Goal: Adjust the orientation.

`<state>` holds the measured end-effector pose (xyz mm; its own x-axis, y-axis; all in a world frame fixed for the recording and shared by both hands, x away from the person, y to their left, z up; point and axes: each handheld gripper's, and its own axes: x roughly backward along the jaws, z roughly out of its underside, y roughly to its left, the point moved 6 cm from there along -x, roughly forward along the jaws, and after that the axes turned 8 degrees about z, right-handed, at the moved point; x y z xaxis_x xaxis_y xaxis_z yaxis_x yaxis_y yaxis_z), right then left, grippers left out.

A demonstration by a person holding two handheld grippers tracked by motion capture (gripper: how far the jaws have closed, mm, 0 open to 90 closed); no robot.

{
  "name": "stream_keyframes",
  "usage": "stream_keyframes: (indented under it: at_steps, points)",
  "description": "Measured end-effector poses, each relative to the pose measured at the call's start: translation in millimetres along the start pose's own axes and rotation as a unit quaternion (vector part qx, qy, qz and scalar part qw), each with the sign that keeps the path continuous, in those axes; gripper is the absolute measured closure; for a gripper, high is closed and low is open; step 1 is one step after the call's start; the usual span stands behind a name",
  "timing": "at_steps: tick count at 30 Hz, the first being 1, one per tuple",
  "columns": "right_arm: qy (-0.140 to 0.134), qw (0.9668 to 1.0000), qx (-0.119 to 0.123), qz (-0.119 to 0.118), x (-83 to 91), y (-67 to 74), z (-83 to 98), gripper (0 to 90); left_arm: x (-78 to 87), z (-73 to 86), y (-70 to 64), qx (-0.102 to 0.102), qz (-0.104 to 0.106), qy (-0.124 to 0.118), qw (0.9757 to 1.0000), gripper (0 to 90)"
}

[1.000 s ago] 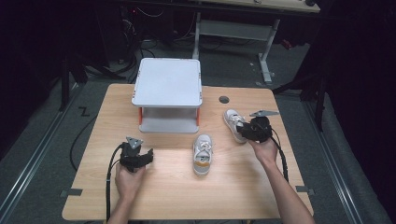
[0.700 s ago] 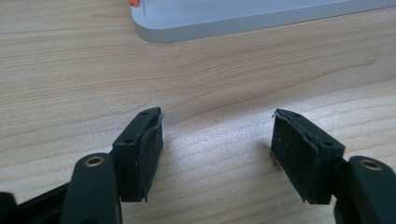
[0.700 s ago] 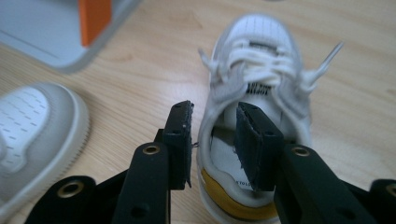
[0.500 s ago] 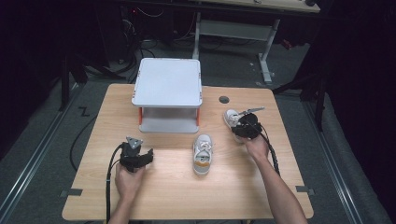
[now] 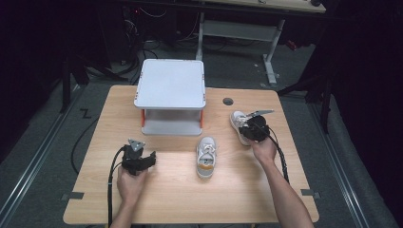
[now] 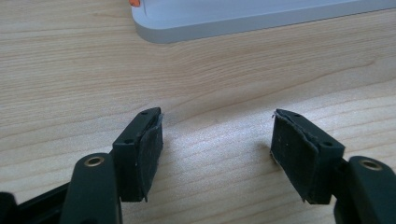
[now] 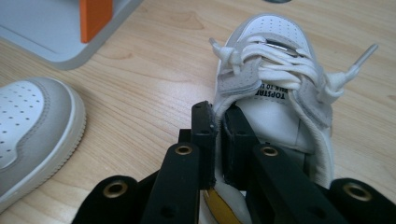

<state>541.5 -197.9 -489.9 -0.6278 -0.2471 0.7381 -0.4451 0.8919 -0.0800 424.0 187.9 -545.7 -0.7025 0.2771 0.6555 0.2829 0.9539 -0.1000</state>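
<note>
We see the right gripper (image 5: 248,129) near the tabletop's (image 5: 166,199) right edge, its fingers (image 7: 205,140) having just been closing and now pinched on the collar of a white sneaker (image 7: 280,88). The second sneaker (image 5: 206,156) lies mid-tabletop before the grey stand (image 5: 170,92). The left gripper (image 5: 151,159), fingers apart over bare wood, sits toward the near-left corner.

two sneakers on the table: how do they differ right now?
The right sneaker has the right gripper closed on the side wall of its collar; its jaws have just been closing. The middle sneaker lies free, with no gripper on it.
The right sneaker sits angled, near the table's right edge; the middle sneaker lies straight, in front of the grey stand.
Both are white and grey lace-ups, sole down.
</note>
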Motion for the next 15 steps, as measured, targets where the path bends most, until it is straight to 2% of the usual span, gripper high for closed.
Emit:
stream_keyframes:
  at_steps: [8, 15]
  points:
    - [-0.024, 0.9997, 0.005, 0.0, 36.5, -4.1, 7.6, 85.7, -0.2, -0.1, 0.0, 0.001, -0.001, -0.001, 1.0, 34.1]
    - [-0.028, 0.9995, 0.002, -0.013, 64.4, 3.7, 32.4, 85.6, 0.1, 0.0, 0.5, 0.001, -0.001, 0.0, 1.0, 34.1]
